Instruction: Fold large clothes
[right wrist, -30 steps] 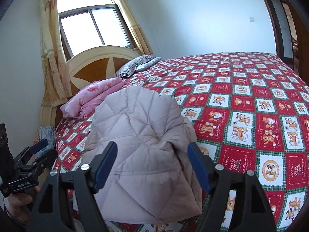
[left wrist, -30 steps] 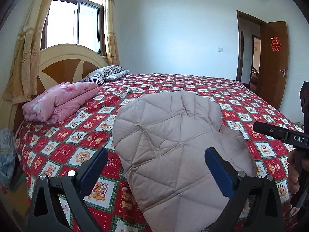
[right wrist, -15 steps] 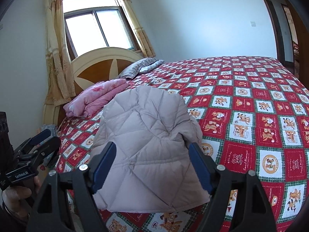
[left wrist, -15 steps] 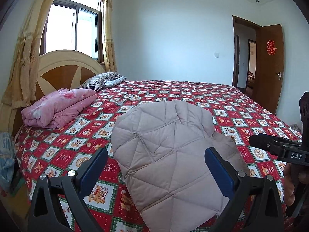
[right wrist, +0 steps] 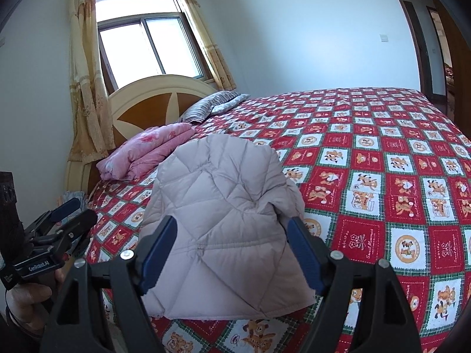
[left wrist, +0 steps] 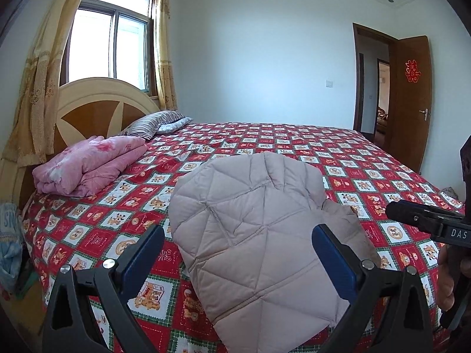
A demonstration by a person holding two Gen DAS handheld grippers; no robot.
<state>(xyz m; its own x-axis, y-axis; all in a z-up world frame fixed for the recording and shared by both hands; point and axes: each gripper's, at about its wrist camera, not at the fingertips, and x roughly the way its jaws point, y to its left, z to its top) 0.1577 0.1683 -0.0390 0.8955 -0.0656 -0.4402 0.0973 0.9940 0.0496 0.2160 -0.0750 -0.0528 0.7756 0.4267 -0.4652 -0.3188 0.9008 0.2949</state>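
Now both grippers' fingers (left wrist: 144, 250) (right wrist: 159, 247) spread wide above the folded jacket (left wrist: 259, 223).

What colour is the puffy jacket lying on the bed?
Pale beige-pink, quilted jacket; clearest in the right wrist view.

Matt quilted cloth jacket (left wrist: 259, 223) on printed cotton bedspread (left wrist: 368, 158)

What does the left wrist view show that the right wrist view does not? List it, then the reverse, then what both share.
Only the left wrist view: the open wooden door with its red decoration, and the right gripper seen from the side.

Only the right wrist view: the left gripper seen from the side, in a hand.

Both: the folded quilted jacket on the patterned bedspread, the pink blanket, striped pillow, headboard and window. Each view's own jaws stand open, holding nothing.
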